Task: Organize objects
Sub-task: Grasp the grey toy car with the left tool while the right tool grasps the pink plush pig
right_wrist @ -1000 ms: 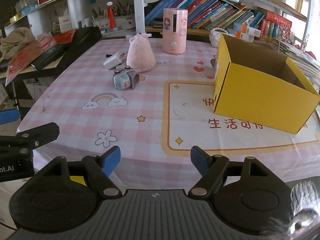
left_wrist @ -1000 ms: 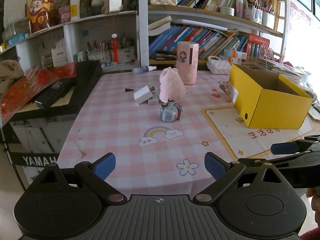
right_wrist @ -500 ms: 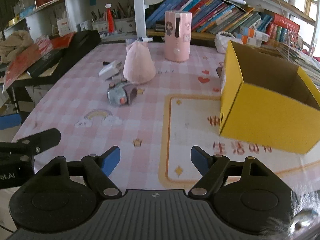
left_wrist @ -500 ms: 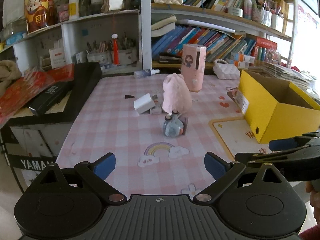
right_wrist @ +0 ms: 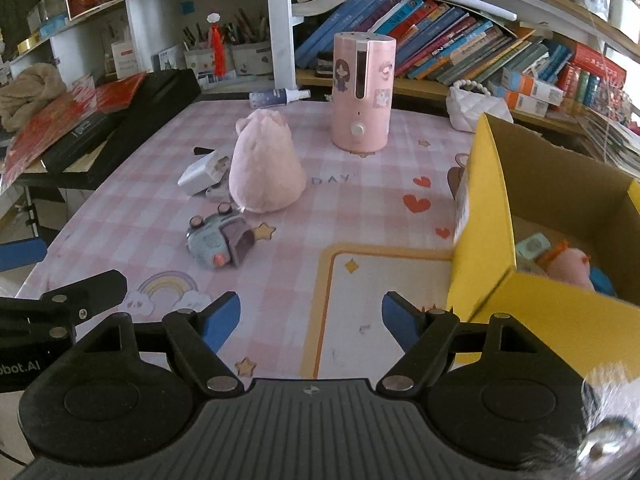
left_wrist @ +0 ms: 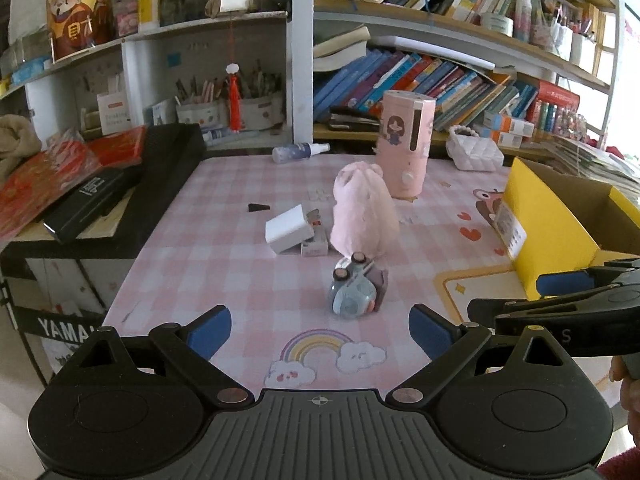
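A small blue-grey toy camera (left_wrist: 354,294) lies on the pink checked tablecloth, just ahead of my open, empty left gripper (left_wrist: 320,330). Behind it stand a pink plush (left_wrist: 362,216), a white charger block (left_wrist: 289,229) and a pink cylinder appliance (left_wrist: 406,148). In the right wrist view the toy camera (right_wrist: 218,242) lies ahead and left of my open, empty right gripper (right_wrist: 311,316). The yellow cardboard box (right_wrist: 484,216) stands to the right; a pink plush toy (right_wrist: 570,264) and a small pale card lie inside it.
A black keyboard case (left_wrist: 120,184) and red packets lie at the table's left edge. A spray bottle (left_wrist: 300,151) and a white quilted bag (left_wrist: 476,154) lie at the back. Bookshelves rise behind the table. A yellow-bordered mat (right_wrist: 380,300) lies under the box.
Both grippers have moved forward over the table toward the toy camera and the box. The inside of the box now shows in the right wrist view. Both stay open.
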Demonstrator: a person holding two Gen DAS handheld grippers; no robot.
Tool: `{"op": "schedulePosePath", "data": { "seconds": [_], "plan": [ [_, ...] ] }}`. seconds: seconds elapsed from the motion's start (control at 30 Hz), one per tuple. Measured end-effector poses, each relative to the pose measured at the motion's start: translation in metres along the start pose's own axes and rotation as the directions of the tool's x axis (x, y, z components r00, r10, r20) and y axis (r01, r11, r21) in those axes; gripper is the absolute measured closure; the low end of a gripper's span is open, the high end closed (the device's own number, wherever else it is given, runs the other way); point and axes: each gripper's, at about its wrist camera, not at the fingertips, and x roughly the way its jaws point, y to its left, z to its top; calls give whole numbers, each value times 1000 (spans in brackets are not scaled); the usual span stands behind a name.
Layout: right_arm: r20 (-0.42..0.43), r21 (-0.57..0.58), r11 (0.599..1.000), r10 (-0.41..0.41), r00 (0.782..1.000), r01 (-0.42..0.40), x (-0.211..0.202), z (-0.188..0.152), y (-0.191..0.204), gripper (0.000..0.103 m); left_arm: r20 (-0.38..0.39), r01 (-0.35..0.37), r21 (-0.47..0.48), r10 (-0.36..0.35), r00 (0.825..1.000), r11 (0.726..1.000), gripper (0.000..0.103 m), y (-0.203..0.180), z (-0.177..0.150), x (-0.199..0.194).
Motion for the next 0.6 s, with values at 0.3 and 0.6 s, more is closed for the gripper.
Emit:
{"op": "schedulePosePath", "data": {
  "seconds": [0.3,0.6],
  "plan": [
    [11,3,999,32,999,-32,18,19,-10,26,-8,-30,-7,30,1000,1000,6,-4,12,16],
    [16,14,998,61,998,-62,35,33,-17,26,-35,-34,-22,33,999,999,6,-4,19,33]
  ]
}}
